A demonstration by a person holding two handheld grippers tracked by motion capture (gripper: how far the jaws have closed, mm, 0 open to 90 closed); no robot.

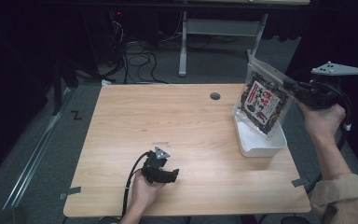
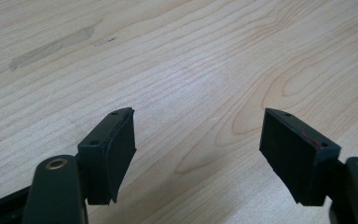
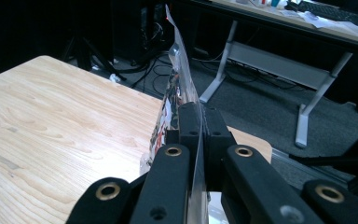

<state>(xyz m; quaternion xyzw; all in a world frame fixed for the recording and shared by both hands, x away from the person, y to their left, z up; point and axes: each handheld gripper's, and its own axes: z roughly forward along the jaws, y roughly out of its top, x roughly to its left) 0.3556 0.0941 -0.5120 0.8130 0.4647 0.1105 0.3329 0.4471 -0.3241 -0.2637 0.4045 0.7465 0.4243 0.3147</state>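
while the right hand-held gripper (image 1: 292,88) pinches the bag (image 1: 264,101), it hides the tray's (image 1: 261,144) far end.

A lab or office test bay: a bare wooden worktop (image 1: 177,126) on grey carpet, tangled cables (image 1: 137,60) at 12 o'clock (metal-legged desks (image 1: 223,28) beyond), dark surroundings.

Handheld two-jaw grippers, matte black.
Left gripper (image 1: 170,176) and right gripper (image 1: 291,87): grey three-cornered top plates, brass-ringed screws, black cables; beige sleeve (image 1: 349,198).
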